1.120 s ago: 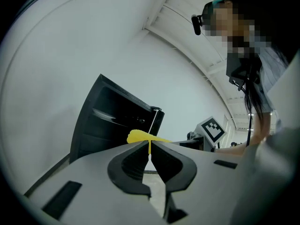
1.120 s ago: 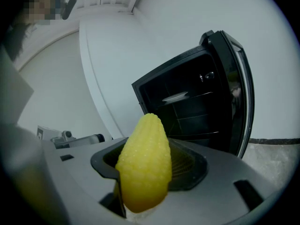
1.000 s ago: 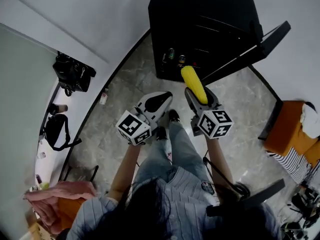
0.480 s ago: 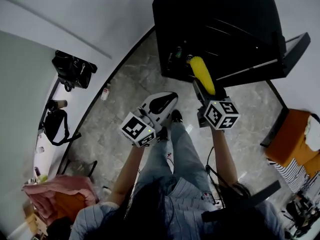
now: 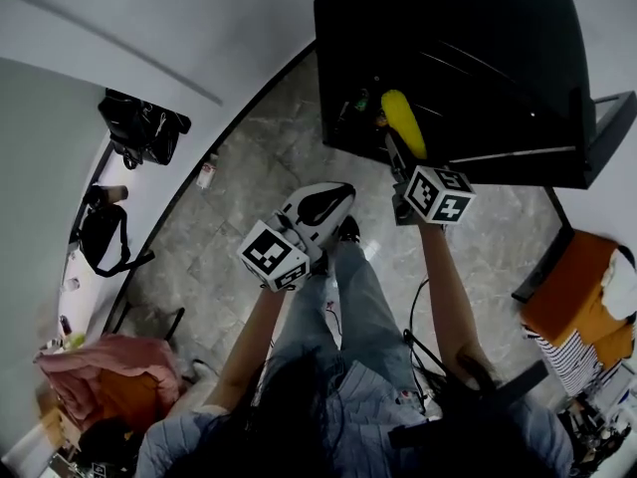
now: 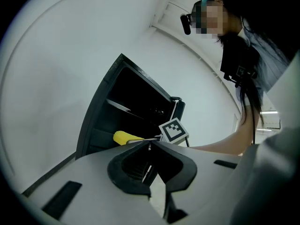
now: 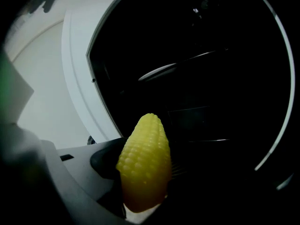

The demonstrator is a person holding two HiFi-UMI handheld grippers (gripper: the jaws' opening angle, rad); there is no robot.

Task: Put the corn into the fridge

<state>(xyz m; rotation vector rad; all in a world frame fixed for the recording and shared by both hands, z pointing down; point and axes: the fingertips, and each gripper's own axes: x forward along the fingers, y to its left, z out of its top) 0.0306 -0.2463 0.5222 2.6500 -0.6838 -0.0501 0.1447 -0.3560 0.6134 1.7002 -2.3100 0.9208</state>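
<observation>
Since a moment ago, my right gripper [image 5: 397, 151] has moved up, so the one corn [image 5: 403, 122] its jaws squeeze now pokes into the one open black fridge [image 5: 448, 28]. My left gripper [image 5: 320, 205] hangs lower, jaws together, holding nothing

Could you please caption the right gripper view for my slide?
Right gripper holds the yellow corn, tip pointed into the dark, open fridge.
</observation>
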